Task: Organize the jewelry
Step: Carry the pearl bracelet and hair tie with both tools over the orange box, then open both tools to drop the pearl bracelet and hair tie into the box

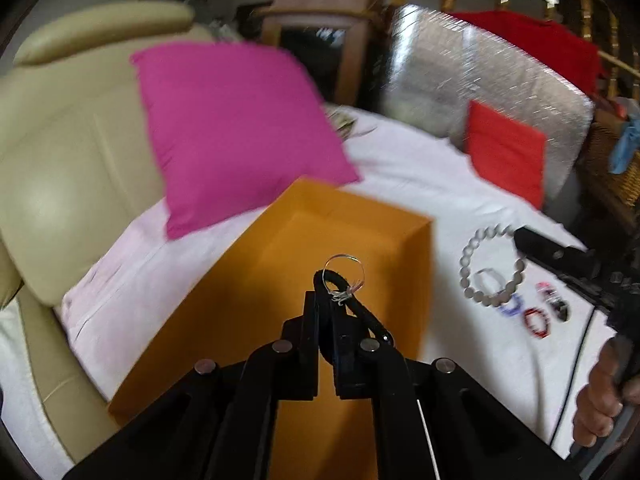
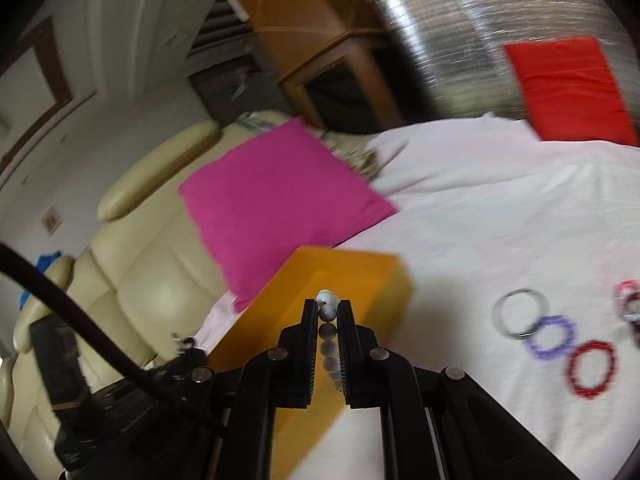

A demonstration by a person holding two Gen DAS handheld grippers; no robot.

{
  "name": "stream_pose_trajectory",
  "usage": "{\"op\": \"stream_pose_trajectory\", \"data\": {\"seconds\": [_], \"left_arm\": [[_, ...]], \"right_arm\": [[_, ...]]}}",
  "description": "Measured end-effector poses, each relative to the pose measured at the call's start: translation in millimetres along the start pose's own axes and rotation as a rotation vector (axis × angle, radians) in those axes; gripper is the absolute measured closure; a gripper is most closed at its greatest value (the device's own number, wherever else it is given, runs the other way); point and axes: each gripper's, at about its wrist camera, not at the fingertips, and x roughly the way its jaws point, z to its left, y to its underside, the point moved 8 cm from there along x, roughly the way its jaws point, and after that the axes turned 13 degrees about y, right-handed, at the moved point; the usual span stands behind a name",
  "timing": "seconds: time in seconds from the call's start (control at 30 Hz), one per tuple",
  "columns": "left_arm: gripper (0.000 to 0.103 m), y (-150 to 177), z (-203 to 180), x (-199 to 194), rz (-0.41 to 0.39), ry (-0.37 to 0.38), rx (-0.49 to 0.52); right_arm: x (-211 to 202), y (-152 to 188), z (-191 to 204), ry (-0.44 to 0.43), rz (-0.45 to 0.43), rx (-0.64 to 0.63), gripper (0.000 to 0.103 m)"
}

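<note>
An open orange box (image 1: 320,248) lies on the white sheet; it also shows in the right wrist view (image 2: 344,276). My left gripper (image 1: 326,280) is shut on a thin silver ring (image 1: 344,270) together with a black band, held over the box. My right gripper (image 2: 326,304) is shut on a grey bead bracelet (image 2: 328,312), held over the box's near edge. In the left wrist view the same bead bracelet (image 1: 488,264) lies on the sheet by the right gripper's fingers (image 1: 552,252). Clear (image 2: 518,312), purple (image 2: 550,338) and red (image 2: 592,368) bracelets lie to the right.
A pink cushion (image 1: 236,132) leans on the cream sofa (image 1: 60,168) behind the box. A red cushion (image 1: 506,152) stands against a silver panel (image 1: 460,80) at the back right. A wooden cabinet (image 2: 320,40) stands behind. More small jewelry (image 1: 554,300) lies at the right.
</note>
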Motion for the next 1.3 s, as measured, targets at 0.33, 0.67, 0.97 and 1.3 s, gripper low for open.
{"op": "stream_pose_trajectory", "data": {"seconds": [0.33,0.67,0.97,1.3], "left_arm": [[0.043,17.5,41.9,3.6,0.012,-0.081,-0.105],[0.032,16.5,21.4,12.9,0.031,-0.103,-0.07],[0.018,8.4,45.4,-11.2,0.008,-0.256,-0.109],[0.015,41.0,73.8,-19.5,0.254,-0.176,-0.204]], "right_arm": [[41.2,33.5,31.1,-0.023,0.111,-0.01,0.054],[27.6,15.2,-37.0,0.101,0.063,0.063,0.054],[-31.7,-5.4,-104.8,0.198,-0.012,0.105,0.054],[-80.5,-11.2,-151.6,0.269,-0.06,0.13,0.051]]}}
